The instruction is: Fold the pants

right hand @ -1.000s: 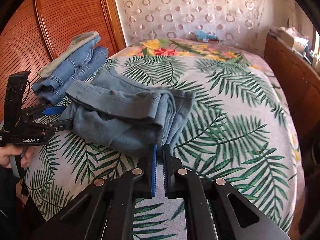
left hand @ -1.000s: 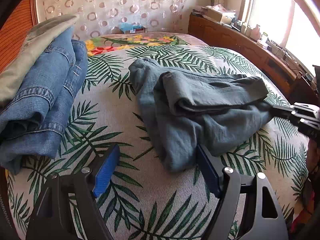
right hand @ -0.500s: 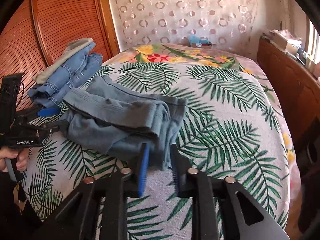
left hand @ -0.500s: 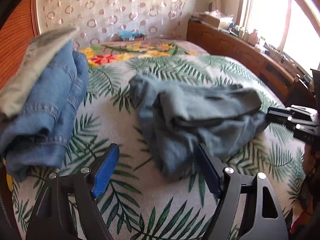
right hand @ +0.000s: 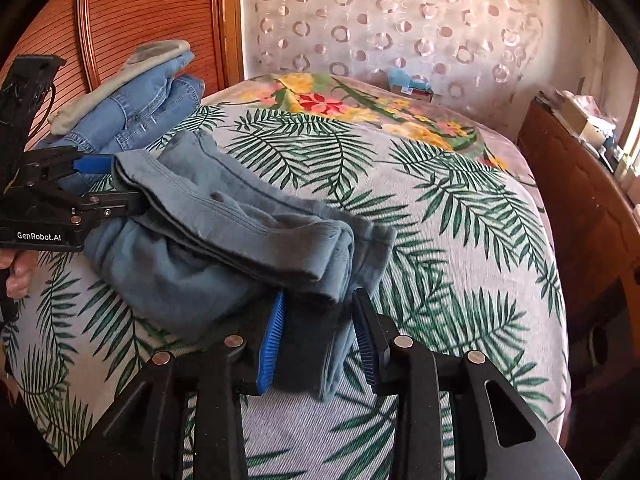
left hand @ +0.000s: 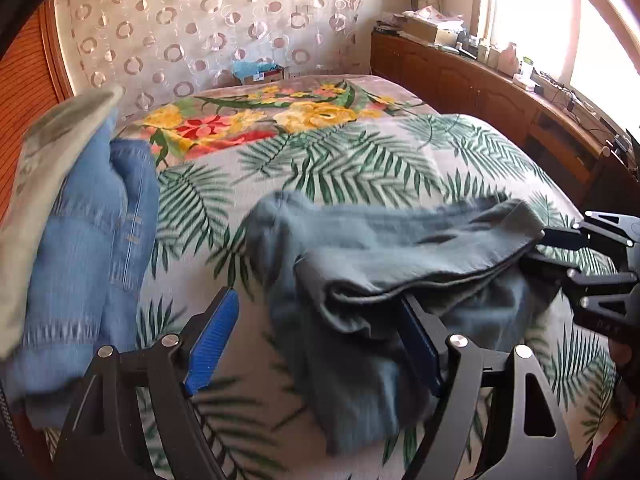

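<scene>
Grey-blue pants [right hand: 224,236] lie folded in a bundle on the palm-leaf bedspread [right hand: 460,216], their near end hiding part of the right tool [right hand: 318,336], whose jaws have just been opening and now stand apart with cloth loose between them. "GenRobot.AI" reads white on the left tool [right hand: 110,184], its jaws spread wide, one finger tucked into the fold. Motion blur smears the stacked jeans [left hand: 92,248].
</scene>
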Motion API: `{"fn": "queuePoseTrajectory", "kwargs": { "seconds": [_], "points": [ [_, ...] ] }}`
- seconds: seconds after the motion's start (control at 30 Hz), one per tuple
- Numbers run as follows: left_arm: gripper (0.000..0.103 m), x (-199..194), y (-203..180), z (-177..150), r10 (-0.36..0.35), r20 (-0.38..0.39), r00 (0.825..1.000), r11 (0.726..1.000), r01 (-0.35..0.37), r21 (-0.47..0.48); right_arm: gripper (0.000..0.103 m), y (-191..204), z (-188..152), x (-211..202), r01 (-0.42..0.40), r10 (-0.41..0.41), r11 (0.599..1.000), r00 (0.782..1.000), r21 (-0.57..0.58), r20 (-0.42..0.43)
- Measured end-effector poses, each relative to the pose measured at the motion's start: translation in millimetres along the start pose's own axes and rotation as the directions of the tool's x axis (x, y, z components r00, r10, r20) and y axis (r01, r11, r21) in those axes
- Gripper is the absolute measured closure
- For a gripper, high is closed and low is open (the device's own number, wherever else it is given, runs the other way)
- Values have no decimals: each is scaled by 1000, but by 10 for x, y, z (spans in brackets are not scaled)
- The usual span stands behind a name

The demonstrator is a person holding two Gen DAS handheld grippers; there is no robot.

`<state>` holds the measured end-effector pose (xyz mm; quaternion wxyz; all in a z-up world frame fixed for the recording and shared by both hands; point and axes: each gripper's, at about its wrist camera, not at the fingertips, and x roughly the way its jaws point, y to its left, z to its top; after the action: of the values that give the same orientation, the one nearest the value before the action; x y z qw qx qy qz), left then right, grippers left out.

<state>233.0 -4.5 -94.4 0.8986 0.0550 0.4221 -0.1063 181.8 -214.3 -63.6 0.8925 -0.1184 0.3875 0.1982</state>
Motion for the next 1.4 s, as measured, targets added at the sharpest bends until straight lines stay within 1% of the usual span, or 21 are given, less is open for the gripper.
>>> {"fn": "queuePoseTrajectory", "kwargs": {
  "seconds": [0.13,0.2,0.3,0.37,0.43,0.53,0.6,0.73,0.77,0.8,0.83,0.87,0.93,0.97,1.0,1.1,1.2,1.4],
  "points": [
    [24,56,31,146,29,2,1000,1000,-29,-2,67,50,154,129,30,-30,999,1000,-33,2],
    [24,80,74,202,52,7,999,999,-52,-10,67,41,226,171,41,-40,998,999,-42,17],
    [24,70,173,239,64,9,998,997,-64,-48,67,-24,346,191,50,-48,998,997,-25,52],
    [24,5,233,229,54,22,998,996,-52,-72,67,-73,377,202,48,-48,999,996,-1,78],
    [24,-99,268,198,42,45,998,996,-38,-85,67,-119,395,227,13,-16,999,995,30,99],
    [24,-233,286,157,24,66,998,995,-18,-100,67,-147,355,326,8,-13,999,996,49,87],
    [24,-289,238,141,10,74,997,997,-4,-78,67,-152,333,366,0,-5,999,996,54,88],
    [24,-317,128,123,-10,73,997,999,13,-42,68,-156,336,392,-71,64,995,993,64,98],
    [24,-304,111,119,-15,70,997,999,18,-41,68,-156,342,397,-73,67,995,993,62,95],
    [24,-303,100,112,-19,68,998,999,22,-41,73,-165,353,408,-75,69,996,993,57,95],
    [24,-279,83,105,-23,62,998,999,25,-38,89,-195,371,408,-77,71,996,993,52,97],
    [24,-282,75,90,-22,59,998,999,24,-36,92,-211,381,412,-79,74,996,993,49,96],
    [24,-241,51,73,-19,49,999,999,21,-28,95,-262,407,421,-97,90,994,990,57,112],
    [24,-225,36,66,-19,44,999,999,20,-27,95,-279,415,403,-120,110,990,985,72,133],
    [24,-200,22,58,-21,37,999,999,22,-27,95,-322,430,410,-127,112,987,983,95,144],
    [24,-154,-26,39,-26,26,999,1000,26,-15,95,-397,467,487,-64,43,986,989,152,139],
    [24,-95,-51,30,-23,15,1000,1000,23,-7,95,-432,493,581,-37,17,983,994,182,112],
    [24,3,6,38,-9,3,1000,1000,9,-16,95,-415,542,644,16,-32,988,994,155,101]
  ]
}}
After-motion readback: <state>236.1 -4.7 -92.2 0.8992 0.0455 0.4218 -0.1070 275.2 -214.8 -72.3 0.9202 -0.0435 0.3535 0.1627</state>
